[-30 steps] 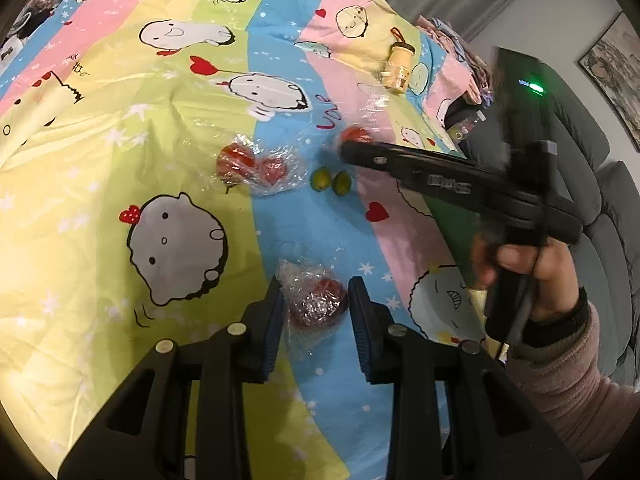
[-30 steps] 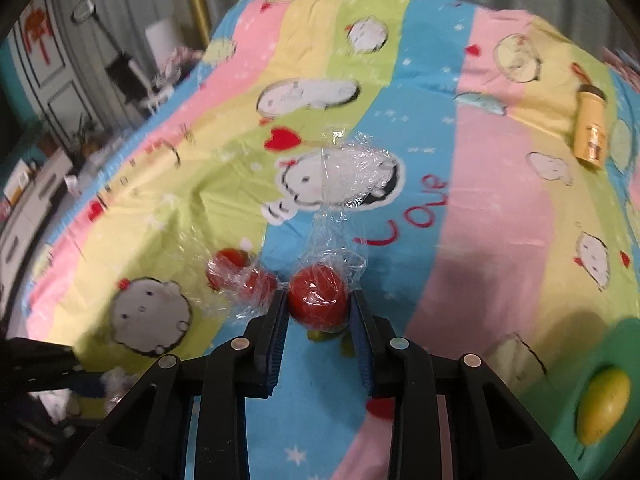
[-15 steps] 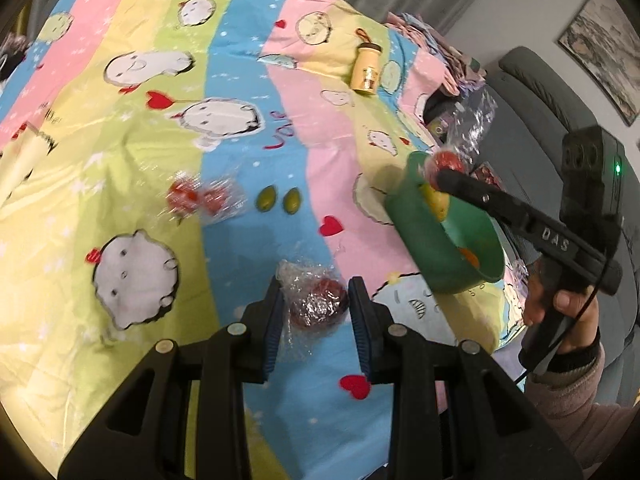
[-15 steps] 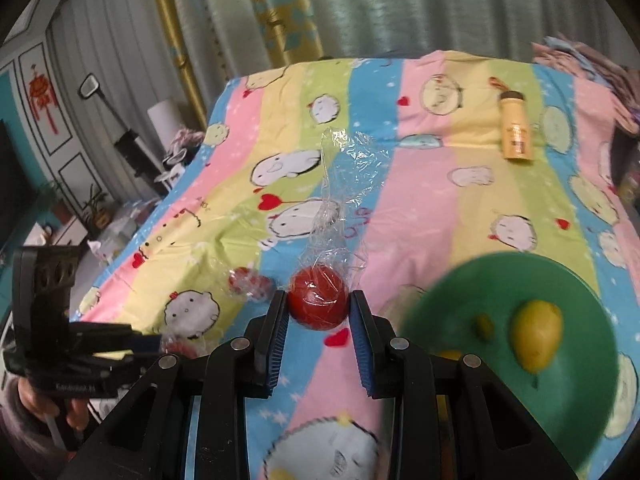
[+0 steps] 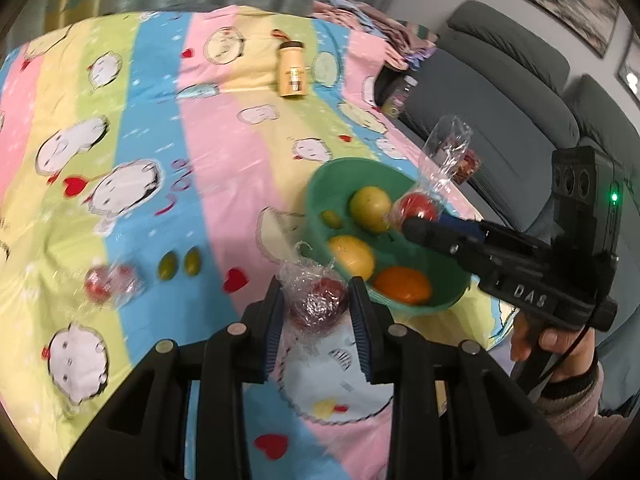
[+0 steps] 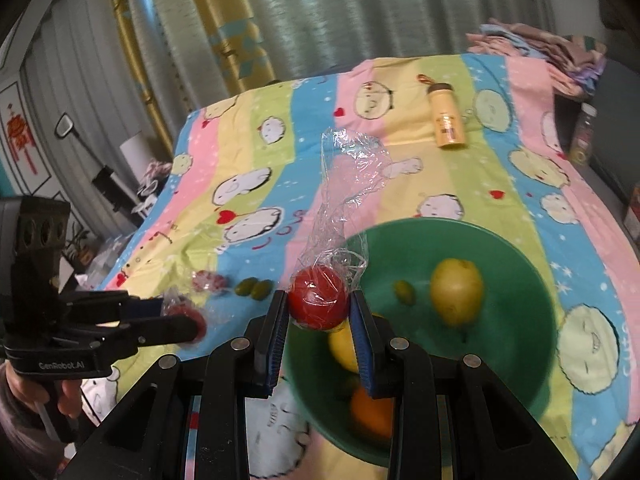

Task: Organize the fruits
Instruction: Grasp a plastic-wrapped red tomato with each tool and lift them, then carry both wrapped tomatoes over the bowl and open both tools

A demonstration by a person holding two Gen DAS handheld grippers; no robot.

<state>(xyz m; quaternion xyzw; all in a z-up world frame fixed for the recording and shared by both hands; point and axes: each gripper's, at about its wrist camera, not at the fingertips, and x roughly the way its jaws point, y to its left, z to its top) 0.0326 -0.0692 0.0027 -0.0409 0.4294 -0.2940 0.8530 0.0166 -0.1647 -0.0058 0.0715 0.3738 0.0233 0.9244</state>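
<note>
My left gripper [image 5: 316,304] is shut on a dark red fruit wrapped in crinkled plastic [image 5: 318,304], held above the bedspread just left of the green bowl [image 5: 320,188]. My right gripper [image 6: 319,308] is shut on a bright red fruit in clear wrap [image 6: 318,300], over the bowl's [image 6: 532,280] near left rim; a loose tail of the wrap stands up above it. The bowl holds a yellow-green pear [image 6: 456,290], a lemon [image 5: 352,256], an orange [image 5: 402,284] and a small green fruit [image 6: 404,290]. On the cloth lie two green fruits [image 5: 180,264] and a wrapped pair of red ones [image 5: 108,282].
A yellow bottle [image 5: 293,76] lies on the striped cartoon bedspread [image 5: 224,152] at the back. Folded cloths [image 6: 536,44] are piled at the far right corner. A grey sofa [image 5: 520,92] stands to the right, with jars [image 5: 398,96] beside the bed. Curtains hang behind.
Both grippers have risen and swung right with their wrapped red fruits. The right one went from above the loose fruits to over the bowl's rim; the left one now hangs beside the bowl.
</note>
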